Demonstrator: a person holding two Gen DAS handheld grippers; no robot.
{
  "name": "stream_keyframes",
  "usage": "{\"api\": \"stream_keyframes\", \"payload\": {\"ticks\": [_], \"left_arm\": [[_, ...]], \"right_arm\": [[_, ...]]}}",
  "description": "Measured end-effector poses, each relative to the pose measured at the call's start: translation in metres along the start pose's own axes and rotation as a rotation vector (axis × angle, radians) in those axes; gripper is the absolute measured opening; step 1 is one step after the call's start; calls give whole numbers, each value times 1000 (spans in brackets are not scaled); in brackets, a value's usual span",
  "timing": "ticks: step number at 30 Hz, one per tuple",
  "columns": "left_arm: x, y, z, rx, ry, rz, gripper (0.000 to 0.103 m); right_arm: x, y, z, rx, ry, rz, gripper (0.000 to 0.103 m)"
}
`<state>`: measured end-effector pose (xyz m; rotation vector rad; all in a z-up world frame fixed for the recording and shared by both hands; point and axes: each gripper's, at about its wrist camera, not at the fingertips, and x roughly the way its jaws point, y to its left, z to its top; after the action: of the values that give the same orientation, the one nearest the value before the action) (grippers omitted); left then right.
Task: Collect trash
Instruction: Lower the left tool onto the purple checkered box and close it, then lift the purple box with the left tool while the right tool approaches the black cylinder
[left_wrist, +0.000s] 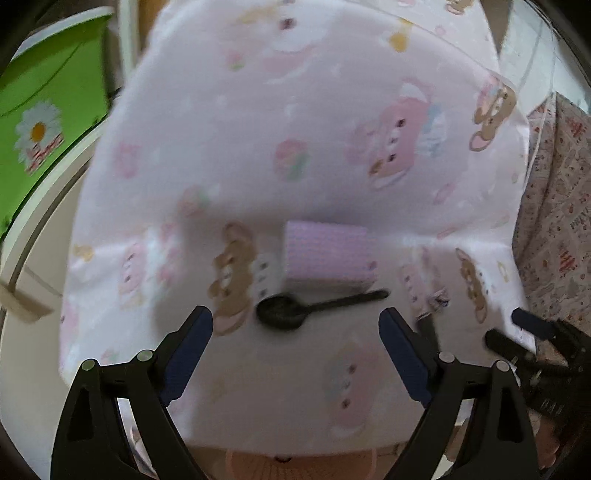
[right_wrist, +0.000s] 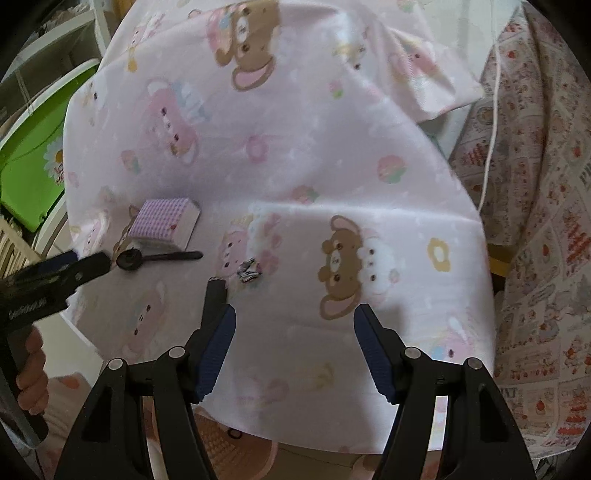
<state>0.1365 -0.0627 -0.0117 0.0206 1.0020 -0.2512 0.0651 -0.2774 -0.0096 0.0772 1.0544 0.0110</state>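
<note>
Two grippers over pink tablecloth (left_wrist: 258, 155), both open, nothing held: left gripper (left_wrist: 295, 332), right gripper (right_wrist: 293, 332). Black spoon (left_wrist: 314, 308) touching checked box (left_wrist: 328, 256); crumpled wrapper (right_wrist: 250, 275) near spoon, apart.

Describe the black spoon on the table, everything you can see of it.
The black spoon looks like thin plastic, one piece with a round bowl and a slim straight handle. It lies flat on the pink cartoon-print cloth, just in front of the lilac checked box, apparently not touching it. The left gripper hovers open over it without contact.
</note>
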Motion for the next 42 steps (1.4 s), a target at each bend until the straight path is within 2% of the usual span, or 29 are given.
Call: {"api": "stream_keyframes", "payload": {"ticks": [3, 7, 8, 10, 14, 17, 19, 21, 23, 25, 28, 34, 37, 42], "left_arm": [[3, -17, 12, 73, -51, 44, 90], [22, -19, 23, 33, 1, -69, 90], [29, -18, 24, 26, 13, -68, 90], [42, -18, 23, 27, 23, -18, 90], [60, -17, 15, 0, 59, -33, 89], [60, -22, 12, 16, 25, 6, 89], [59, -24, 12, 7, 4, 4, 89], [61, -24, 12, -13, -1, 9, 86], [64, -21, 12, -43, 11, -10, 73], [63, -21, 13, -50, 7, -1, 71], [55, -25, 12, -39, 10, -35, 70], [24, -46, 5, 83, -43, 29, 70], [7, -46, 0, 80, -50, 27, 70], [-2, -19, -4, 43, -24, 57, 70]], "right_arm": [[5, 3, 1, -19, 5, -16, 69], [11, 0, 2, -4, 27, -9, 69], [11, -1, 1, 2, 33, -3, 69], [12, -2, 0, 7, 46, 9, 69], [12, 0, -3, -10, 51, 0, 69], [12, -1, -3, -9, 52, -2, 69], [12, -2, -3, -5, 53, -2, 69], [11, -1, -3, -4, 51, -4, 69], [11, -1, -4, -10, 50, -5, 69], [12, 0, -4, -18, 48, -14, 69], [13, -1, -5, -19, 48, -25, 69], [11, -3, -5, -1, 33, -11, 69], [8, 2, -5, -11, 10, -1, 69], [9, 13, -6, -36, 3, 31, 69]]}}
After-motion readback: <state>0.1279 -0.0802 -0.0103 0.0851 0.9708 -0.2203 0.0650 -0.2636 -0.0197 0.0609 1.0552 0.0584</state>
